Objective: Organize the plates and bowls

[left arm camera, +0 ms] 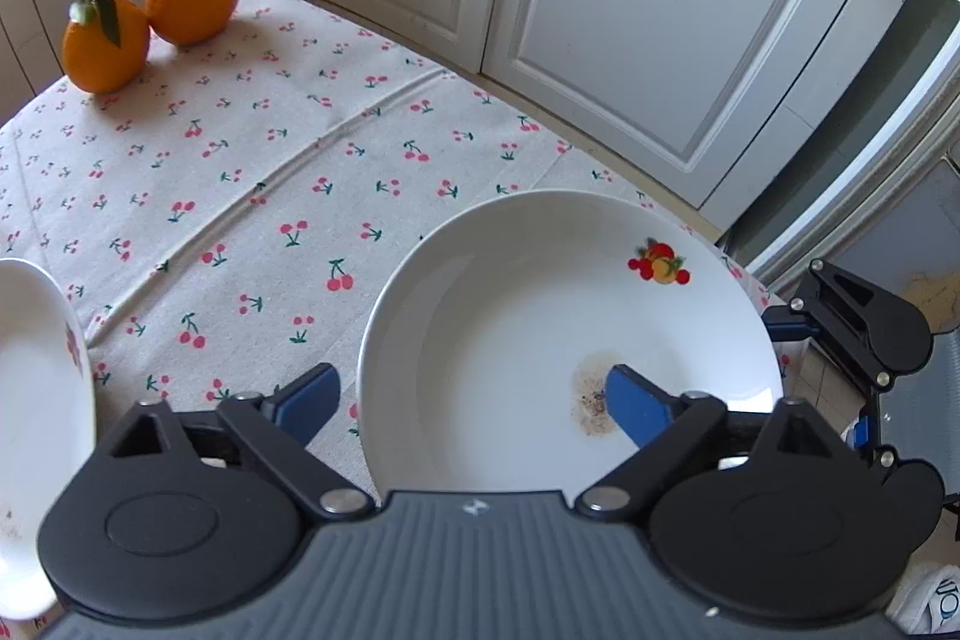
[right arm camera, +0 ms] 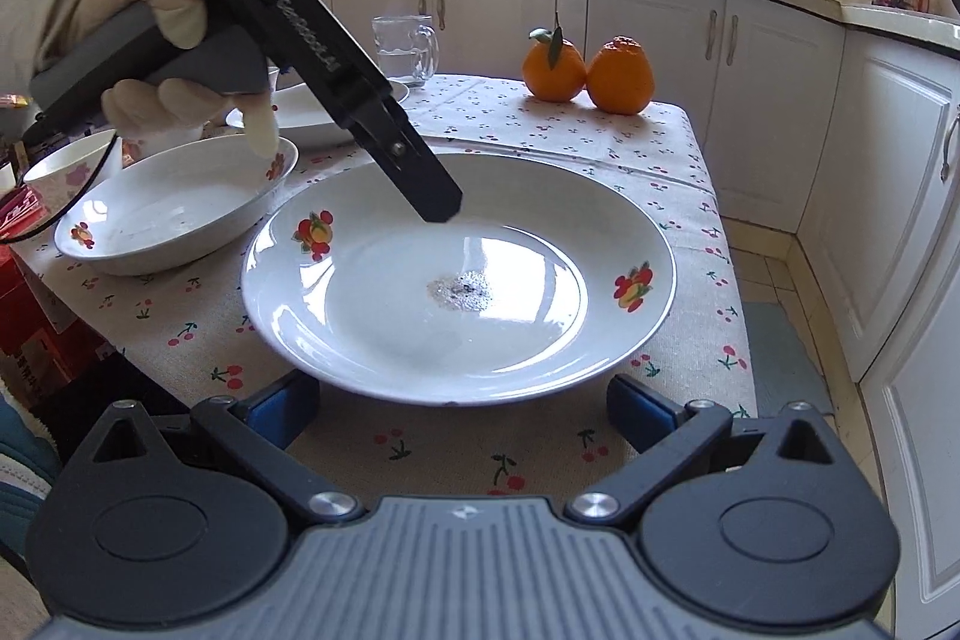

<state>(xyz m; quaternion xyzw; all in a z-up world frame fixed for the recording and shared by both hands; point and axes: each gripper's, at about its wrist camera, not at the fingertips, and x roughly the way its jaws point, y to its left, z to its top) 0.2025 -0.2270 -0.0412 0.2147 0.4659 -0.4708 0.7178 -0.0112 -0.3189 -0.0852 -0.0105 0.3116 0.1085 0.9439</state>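
Note:
A large white plate with fruit prints and a brown stain lies on the cherry-print tablecloth; it also shows in the right wrist view. My left gripper is open, one finger over the plate's middle, the other outside its left rim. In the right wrist view the left gripper hovers over the plate's far side. My right gripper is open and empty at the plate's near rim; it also shows in the left wrist view beyond the plate's right rim. A white bowl sits left of the plate, and its rim shows in the left wrist view.
Two oranges stand at the table's far side, also in the left wrist view. A glass mug, more plates and a small bowl sit at the far left. White cabinets lie beyond the table edge.

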